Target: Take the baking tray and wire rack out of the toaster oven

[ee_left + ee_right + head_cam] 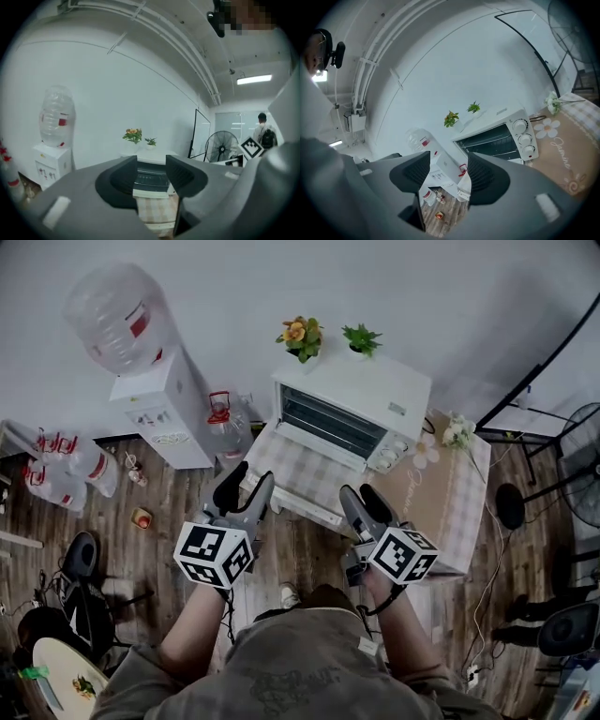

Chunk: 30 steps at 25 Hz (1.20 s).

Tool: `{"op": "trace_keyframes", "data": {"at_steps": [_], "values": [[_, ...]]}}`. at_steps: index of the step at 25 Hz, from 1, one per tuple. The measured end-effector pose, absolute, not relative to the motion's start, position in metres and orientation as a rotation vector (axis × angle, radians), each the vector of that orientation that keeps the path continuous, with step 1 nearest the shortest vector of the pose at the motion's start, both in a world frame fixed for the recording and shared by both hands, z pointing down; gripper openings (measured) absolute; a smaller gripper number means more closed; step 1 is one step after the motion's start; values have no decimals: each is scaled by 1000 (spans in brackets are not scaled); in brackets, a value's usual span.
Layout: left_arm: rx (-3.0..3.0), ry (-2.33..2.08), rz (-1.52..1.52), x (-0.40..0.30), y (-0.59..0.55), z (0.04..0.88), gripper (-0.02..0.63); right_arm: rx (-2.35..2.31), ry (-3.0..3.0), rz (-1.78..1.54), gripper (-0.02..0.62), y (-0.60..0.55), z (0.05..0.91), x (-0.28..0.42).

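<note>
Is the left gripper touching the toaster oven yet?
Apart. The left gripper view shows the toaster oven small and distant between the left gripper's open fingers, with checked tablecloth lying in between.

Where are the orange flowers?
In the head view, the orange flowers sit on top of the white toaster oven, at its back left corner, right next to a small green plant.

Toaster oven: white box; three knobs down its right side; upright on the bench with a checked cloth, its back near the wall
Oven front: dark cavity showing; the door seems folded down
Wire rack: thin level bars inside the cavity
Baking tray: cannot be made out in the dark cavity
</note>
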State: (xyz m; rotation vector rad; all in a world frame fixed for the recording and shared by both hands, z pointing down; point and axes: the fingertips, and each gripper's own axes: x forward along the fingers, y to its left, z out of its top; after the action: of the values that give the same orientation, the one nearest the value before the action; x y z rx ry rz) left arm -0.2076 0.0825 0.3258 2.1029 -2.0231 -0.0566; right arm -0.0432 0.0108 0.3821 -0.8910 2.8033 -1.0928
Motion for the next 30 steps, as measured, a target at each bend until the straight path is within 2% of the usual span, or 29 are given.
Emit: {"op": "trace_keyframes", "data": {"at_steps": [10, 27, 30], "values": [[2025, -1844, -318, -217, 20, 356, 187, -964, 2447, -1366, 259, -41, 418, -31], [1700, -1531, -637, -250, -101, 464, 187, -1031, 2017, -1509, 235, -143, 482, -41], [1630, -1474, -693, -255, -121, 480, 187, -996, 1919, -1530, 254, -158, 492, -46]]}}
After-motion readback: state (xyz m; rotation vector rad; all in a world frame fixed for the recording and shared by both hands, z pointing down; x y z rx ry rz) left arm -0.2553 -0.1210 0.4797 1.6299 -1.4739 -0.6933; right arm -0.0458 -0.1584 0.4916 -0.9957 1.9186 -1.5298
